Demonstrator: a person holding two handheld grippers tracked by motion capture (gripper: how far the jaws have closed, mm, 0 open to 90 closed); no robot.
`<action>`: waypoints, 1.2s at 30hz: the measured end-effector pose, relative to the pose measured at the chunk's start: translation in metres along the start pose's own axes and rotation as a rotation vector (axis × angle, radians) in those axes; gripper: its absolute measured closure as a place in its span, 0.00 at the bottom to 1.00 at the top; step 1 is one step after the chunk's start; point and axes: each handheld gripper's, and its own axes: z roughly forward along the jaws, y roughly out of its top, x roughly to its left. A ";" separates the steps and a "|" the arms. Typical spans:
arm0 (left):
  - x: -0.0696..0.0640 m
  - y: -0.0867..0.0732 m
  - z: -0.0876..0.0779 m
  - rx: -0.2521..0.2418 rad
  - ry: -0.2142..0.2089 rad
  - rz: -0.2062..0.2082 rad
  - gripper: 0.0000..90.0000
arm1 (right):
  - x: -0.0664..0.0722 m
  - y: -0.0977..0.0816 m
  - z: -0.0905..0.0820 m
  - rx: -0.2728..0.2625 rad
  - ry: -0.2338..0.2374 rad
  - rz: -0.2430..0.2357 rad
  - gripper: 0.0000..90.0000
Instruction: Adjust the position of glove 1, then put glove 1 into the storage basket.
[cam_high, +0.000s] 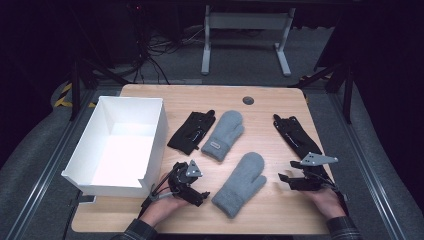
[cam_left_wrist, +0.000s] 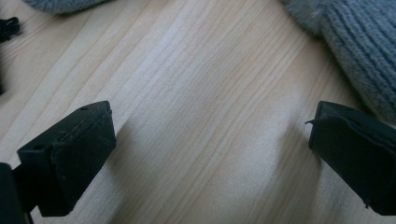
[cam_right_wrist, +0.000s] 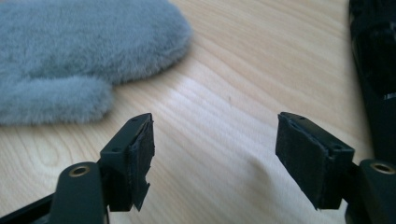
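The near grey mitten (cam_high: 240, 184) lies flat on the wooden table (cam_high: 265, 220), cuff toward the person and thumb toward the right, between the 2 grippers and touching neither. It seems the thing in hand, since both tools flank it: the left gripper (cam_high: 196, 196) rests just beside its cuff, the right gripper (cam_high: 284, 178) sits a little apart from its thumb side, aimed toward it. In the left gripper view the jaws stand wide apart over bare wood, with the mitten's ribbed cuff (cam_left_wrist: 355, 46) at the upper right, just beyond the right-hand jaw. In the right gripper view the jaws also gape with only table grain between them, holding nothing; the fluffy mitten body (cam_right_wrist: 84, 51) lies ahead and to the left. A second grey mitten (cam_high: 223, 134) lies farther up the table, its cuff label showing, with a black glove (cam_high: 192, 132) beside it, their edges meeting or nearly so. Another black glove (cam_high: 296, 134) stretches along the right side, its lower end near the right gripper. The white box (cam_high: 159, 131) stands open at the left, empty inside, probably placed as the bin for the sorted pairs, within easy reach of the left hand (cam_high: 159, 210).
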 end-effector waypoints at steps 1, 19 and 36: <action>0.000 0.001 0.000 0.004 -0.002 -0.002 0.02 | 0.000 -0.003 -0.001 0.002 -0.007 0.000 0.29; 0.009 0.029 -0.010 -0.028 0.009 -0.056 0.05 | -0.001 -0.016 0.004 0.023 -0.038 -0.001 0.20; 0.041 0.080 -0.002 -0.054 0.032 -0.109 0.35 | 0.000 -0.015 0.005 0.027 -0.037 0.001 0.18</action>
